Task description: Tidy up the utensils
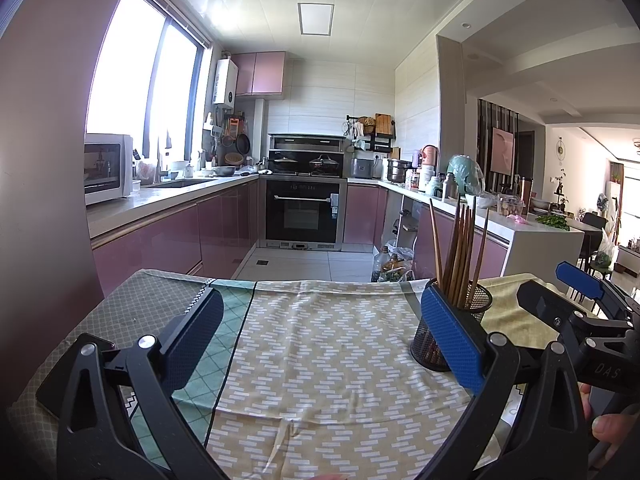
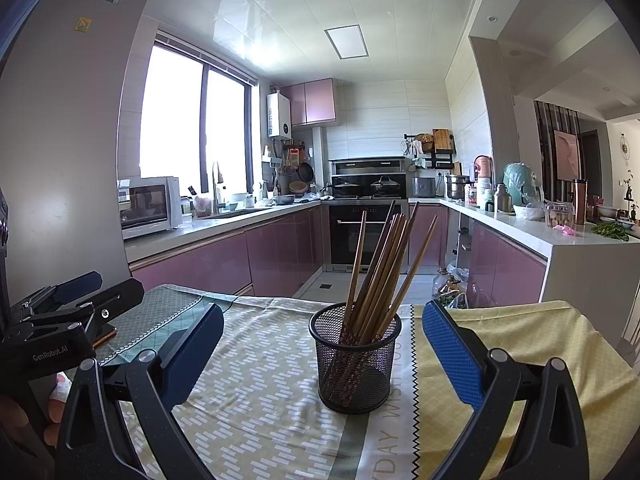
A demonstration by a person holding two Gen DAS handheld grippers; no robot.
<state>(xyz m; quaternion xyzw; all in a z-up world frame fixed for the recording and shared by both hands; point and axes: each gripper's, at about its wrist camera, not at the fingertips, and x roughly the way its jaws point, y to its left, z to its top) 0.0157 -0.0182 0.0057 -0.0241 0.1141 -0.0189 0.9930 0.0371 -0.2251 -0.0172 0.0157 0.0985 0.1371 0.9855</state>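
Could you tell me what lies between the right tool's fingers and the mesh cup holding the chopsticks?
Only bare patterned tablecloth. In the right wrist view the mesh cup of chopsticks stands ahead of the open right tool, touching neither finger.

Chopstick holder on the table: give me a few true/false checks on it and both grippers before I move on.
1. The chopsticks stand inside the black mesh holder. True.
2. The holder lies tipped on its side. False: it stands upright on the tablecloth.
3. The right gripper is open, with the holder between its fingers but untouched. True.
4. The left gripper is shut on a chopstick. False: it is open and holds nothing.
5. Loose chopsticks lie scattered on the cloth. False: none show outside the holder.
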